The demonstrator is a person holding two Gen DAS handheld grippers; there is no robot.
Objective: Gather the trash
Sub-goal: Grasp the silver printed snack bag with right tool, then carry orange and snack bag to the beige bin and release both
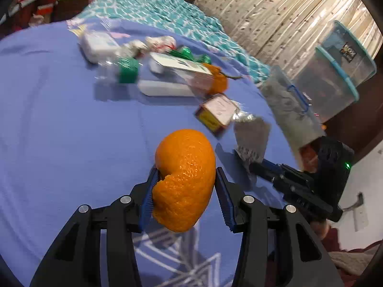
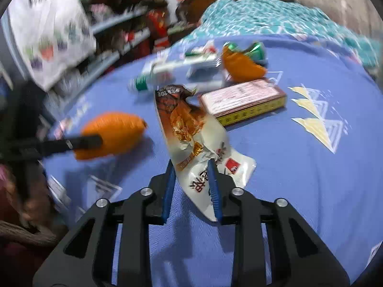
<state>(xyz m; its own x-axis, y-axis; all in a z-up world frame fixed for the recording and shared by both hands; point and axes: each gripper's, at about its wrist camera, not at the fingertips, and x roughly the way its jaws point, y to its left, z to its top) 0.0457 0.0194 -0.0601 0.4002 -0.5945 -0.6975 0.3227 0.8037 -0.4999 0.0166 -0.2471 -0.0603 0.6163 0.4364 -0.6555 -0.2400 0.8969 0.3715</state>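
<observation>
Left gripper [image 1: 185, 179] has its fingers [image 1: 149, 191] clamped on a curled orange peel [image 1: 185, 179], held over the bed [image 1: 59, 119] with its blue sheet. Off to the right the other gripper [image 1: 253, 166] has a silvery wrapper [image 1: 251, 138] at its tip. Further back there's a small box [image 1: 216, 113], a clear bottle with a green label [image 1: 122, 69], another peel [image 1: 217, 81] and white packets, all a bit blurry. Clear plastic bins [image 1: 335, 71] sit beside the bed.

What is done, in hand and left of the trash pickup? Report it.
Done: nothing visibly binned. In hand: the left gripper holds an orange peel; the right gripper has a snack wrapper between its fingers. Left on the blue bedsheet: a flat box, plastic bottle, another peel and other litter.
</observation>
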